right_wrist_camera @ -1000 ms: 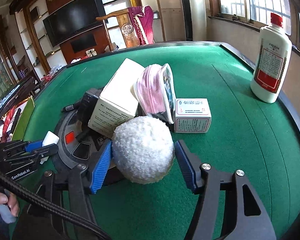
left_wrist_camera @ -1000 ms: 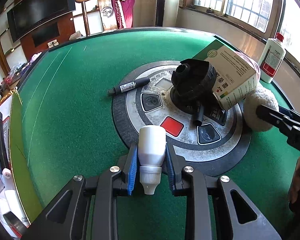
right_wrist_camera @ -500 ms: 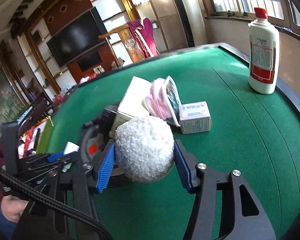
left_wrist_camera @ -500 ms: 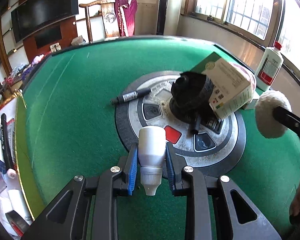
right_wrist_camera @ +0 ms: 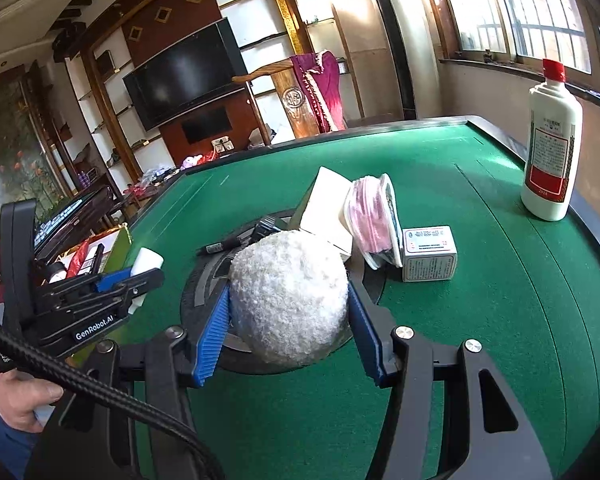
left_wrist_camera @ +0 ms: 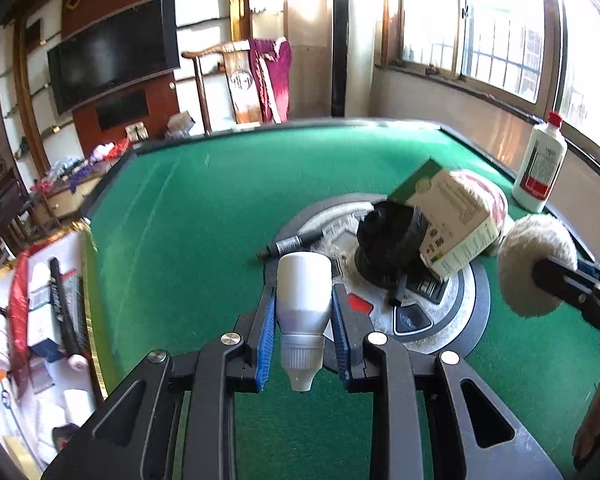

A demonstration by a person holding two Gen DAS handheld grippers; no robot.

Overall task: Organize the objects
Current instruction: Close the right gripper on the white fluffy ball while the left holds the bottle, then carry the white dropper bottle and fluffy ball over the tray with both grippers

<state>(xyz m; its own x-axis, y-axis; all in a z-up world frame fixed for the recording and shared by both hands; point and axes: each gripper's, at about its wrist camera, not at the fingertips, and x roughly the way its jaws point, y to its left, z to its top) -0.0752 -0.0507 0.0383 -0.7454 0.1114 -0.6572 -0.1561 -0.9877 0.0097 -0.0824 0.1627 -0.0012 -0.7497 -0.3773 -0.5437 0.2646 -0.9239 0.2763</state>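
Note:
My left gripper [left_wrist_camera: 303, 322] is shut on a small white bottle [left_wrist_camera: 303, 308], nozzle pointing back at the camera, held above the green table [left_wrist_camera: 204, 208]. My right gripper [right_wrist_camera: 288, 312] is shut on a fluffy white ball [right_wrist_camera: 289, 298], also seen lifted at the right of the left wrist view [left_wrist_camera: 534, 262]. The left gripper with the white bottle [right_wrist_camera: 146, 262] shows at the left of the right wrist view. Behind them, on the round centre console [left_wrist_camera: 440, 320], lie a black marker [left_wrist_camera: 292, 243], a black round object [left_wrist_camera: 390, 240] and a white carton [left_wrist_camera: 454, 226].
A white bottle with a red cap [right_wrist_camera: 550, 148] stands near the table's right edge. A small printed box [right_wrist_camera: 430, 254] and a pink-filled pouch [right_wrist_camera: 374, 216] sit beside the carton. A box of assorted items [left_wrist_camera: 44, 320] lies off the table's left edge. A hand [right_wrist_camera: 24, 398] holds the left gripper.
Both grippers have risen with their objects; the ball came off the table and the right jaws closed a little on it. The views tilted up, showing more of the room.

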